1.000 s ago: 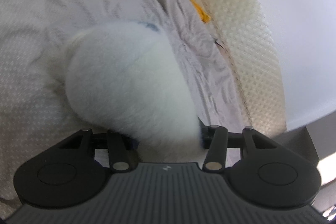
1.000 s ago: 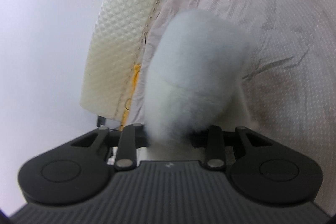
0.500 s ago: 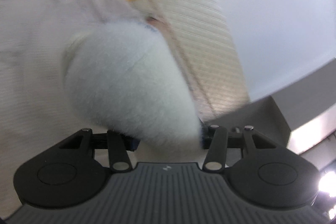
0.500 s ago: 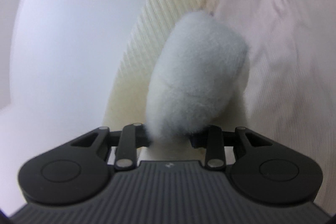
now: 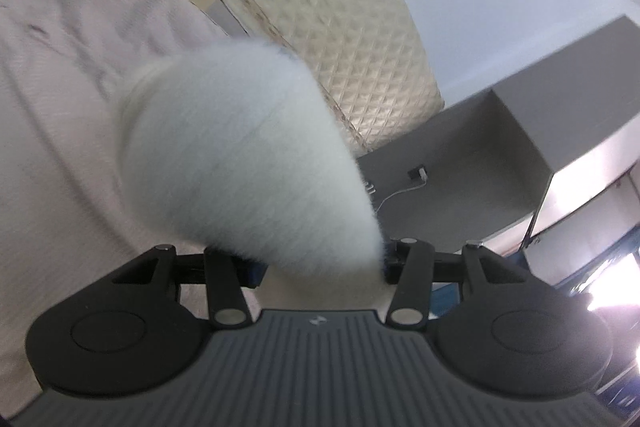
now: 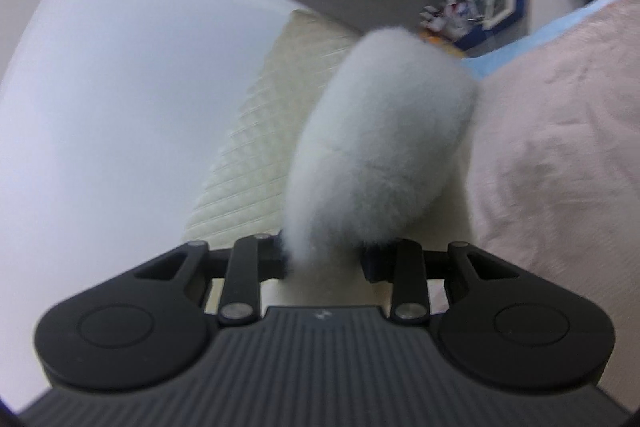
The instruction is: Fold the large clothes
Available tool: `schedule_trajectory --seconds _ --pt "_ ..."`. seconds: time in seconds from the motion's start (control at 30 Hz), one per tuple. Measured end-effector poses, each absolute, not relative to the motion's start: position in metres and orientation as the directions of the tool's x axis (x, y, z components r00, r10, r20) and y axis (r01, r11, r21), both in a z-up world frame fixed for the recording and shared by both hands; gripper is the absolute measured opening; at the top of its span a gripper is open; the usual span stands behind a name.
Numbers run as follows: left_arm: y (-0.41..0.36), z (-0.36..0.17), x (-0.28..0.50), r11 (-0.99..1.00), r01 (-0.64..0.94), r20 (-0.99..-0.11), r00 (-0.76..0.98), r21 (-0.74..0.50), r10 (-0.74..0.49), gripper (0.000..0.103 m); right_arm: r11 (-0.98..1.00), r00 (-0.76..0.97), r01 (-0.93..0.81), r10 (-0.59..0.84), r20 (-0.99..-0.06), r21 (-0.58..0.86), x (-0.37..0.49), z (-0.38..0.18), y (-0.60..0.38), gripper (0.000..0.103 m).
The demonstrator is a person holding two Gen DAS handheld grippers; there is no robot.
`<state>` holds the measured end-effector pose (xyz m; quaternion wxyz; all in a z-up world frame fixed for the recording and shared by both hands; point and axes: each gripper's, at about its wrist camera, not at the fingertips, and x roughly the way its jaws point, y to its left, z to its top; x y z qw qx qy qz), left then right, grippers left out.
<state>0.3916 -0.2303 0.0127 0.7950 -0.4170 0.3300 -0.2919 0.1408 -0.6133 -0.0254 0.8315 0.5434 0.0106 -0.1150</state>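
A white fluffy garment [image 5: 248, 155] bulges up out of my left gripper [image 5: 320, 263], which is shut on it; the fingertips are hidden under the fleece. In the right wrist view another bunch of the same white fluffy garment [image 6: 384, 163] rises from my right gripper [image 6: 324, 259], which is also shut on it. Both bunches are held off the pale pink bed sheet [image 5: 52, 75], which also shows in the right wrist view [image 6: 560, 131].
A cream quilted mattress edge [image 5: 340, 7] runs beside the sheet, also in the right wrist view [image 6: 256, 147]. Behind it are a white wall [image 6: 120, 87], a grey ledge with a cable [image 5: 460, 155] and a bright window [image 5: 600, 267]. Blue clutter [image 6: 480, 11] lies far back.
Both grippers have tilted upward with the garment still held; the views swung from the sheet toward the wall, the ledge and the far room.
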Motion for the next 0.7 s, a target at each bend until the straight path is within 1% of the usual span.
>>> schedule_trajectory --seconds 0.1,0.27,0.33,0.43,0.5,0.7 --pt "-0.256 -0.022 0.409 0.519 0.214 -0.319 0.581 -0.828 -0.749 0.054 0.4 0.957 0.272 -0.211 -0.201 0.875 0.151 -0.062 -0.624 0.035" --pt "-0.272 -0.09 0.423 0.554 0.178 -0.408 0.505 -0.813 -0.761 0.054 0.365 0.93 0.359 -0.217 -0.297 0.859 0.157 -0.117 -0.635 0.035" --pt "-0.269 -0.113 0.42 0.56 0.151 -0.431 0.488 -0.815 -0.759 0.054 0.361 0.927 0.37 -0.205 -0.314 0.856 0.151 -0.134 -0.629 0.035" --pt "-0.258 -0.136 0.414 0.528 0.17 -0.398 0.481 -0.832 -0.782 0.054 0.356 0.942 0.328 -0.191 -0.275 0.875 0.13 -0.159 -0.62 0.035" --pt "-0.247 -0.148 0.416 0.51 0.174 -0.388 0.462 -0.842 -0.797 0.054 0.317 0.942 0.323 -0.195 -0.272 0.892 0.118 -0.171 -0.614 0.036" --pt "-0.236 -0.185 0.404 0.489 0.191 -0.368 0.447 -0.851 -0.815 0.057 0.309 0.928 0.367 -0.19 -0.321 0.877 0.1 -0.192 -0.596 0.037"
